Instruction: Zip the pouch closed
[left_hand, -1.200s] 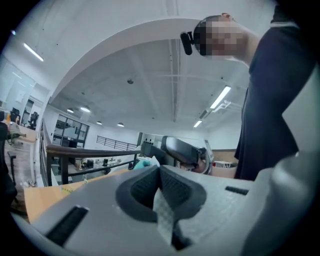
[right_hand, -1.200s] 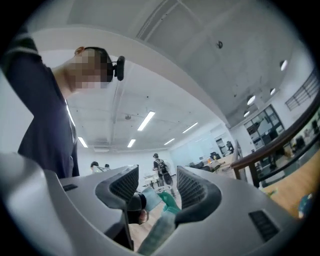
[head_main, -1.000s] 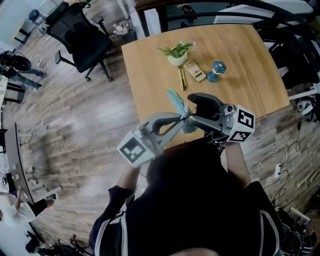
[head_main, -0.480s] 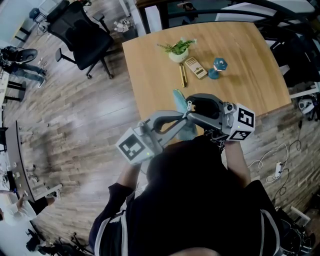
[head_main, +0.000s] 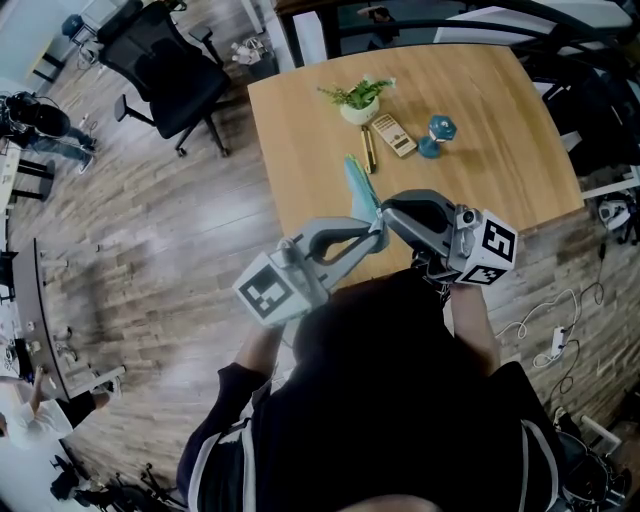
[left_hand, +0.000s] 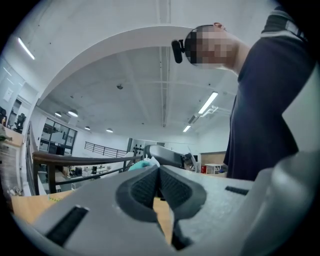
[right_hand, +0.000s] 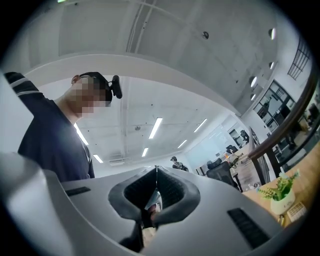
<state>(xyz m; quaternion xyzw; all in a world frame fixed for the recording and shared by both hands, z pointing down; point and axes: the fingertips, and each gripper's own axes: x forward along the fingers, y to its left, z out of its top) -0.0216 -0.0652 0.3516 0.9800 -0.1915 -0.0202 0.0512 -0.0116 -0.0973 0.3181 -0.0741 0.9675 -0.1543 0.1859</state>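
Left tongs (head_main: 376, 236) clenched on teal pouch (head_main: 360, 186), right tongs (head_main: 386, 213) clenched beside them on its six o'clock end; pouch points to eleven o'clock over my surface (head_main: 305, 130).

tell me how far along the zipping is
Done: the pouch is held up over the table, its near end clamped in the shut left gripper. In hand: the right gripper is shut at that same end, seemingly on the zipper pull, which is too small to make out. Left: the run along the pouch; no view shows how much zipper is closed.
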